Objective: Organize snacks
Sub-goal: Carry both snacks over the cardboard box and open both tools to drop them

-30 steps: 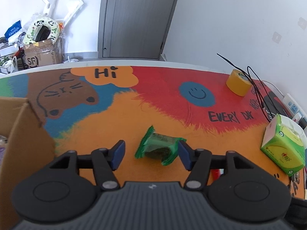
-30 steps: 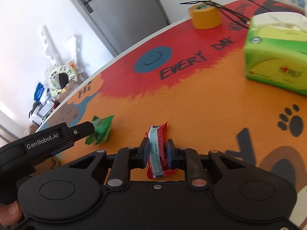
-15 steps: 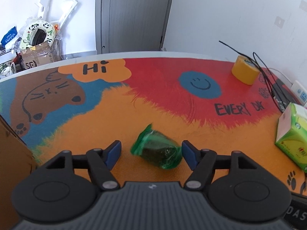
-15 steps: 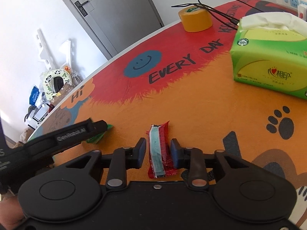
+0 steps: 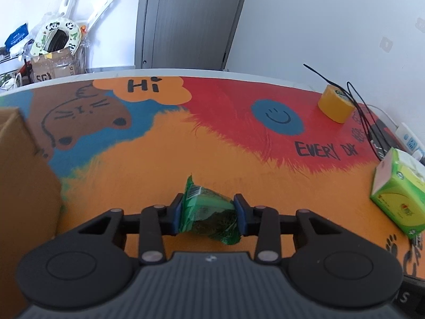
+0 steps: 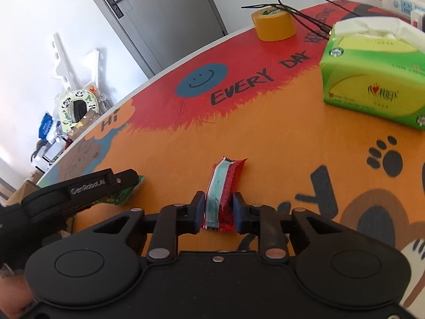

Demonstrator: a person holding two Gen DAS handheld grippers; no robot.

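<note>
Cartoon-printed table with snacks and desk clutter

I see the table (image 5: pixel 239 164), printed orange, red and blue, with a blue smiley (image 5: pixel 277 117) as my landmark. Nearer me than the smiley lie a green snack packet (image 5: pixel 209 212) and a red snack bar (image 6: pixel 224 191). Right of the smiley stands a yellow tape roll (image 5: pixel 336 103) with black cables (image 5: pixel 358 111) beside it; a green tissue box (image 5: pixel 398 194) sits right and nearer. Far left of it stands a cardboard box (image 5: pixel 21 175).
</note>
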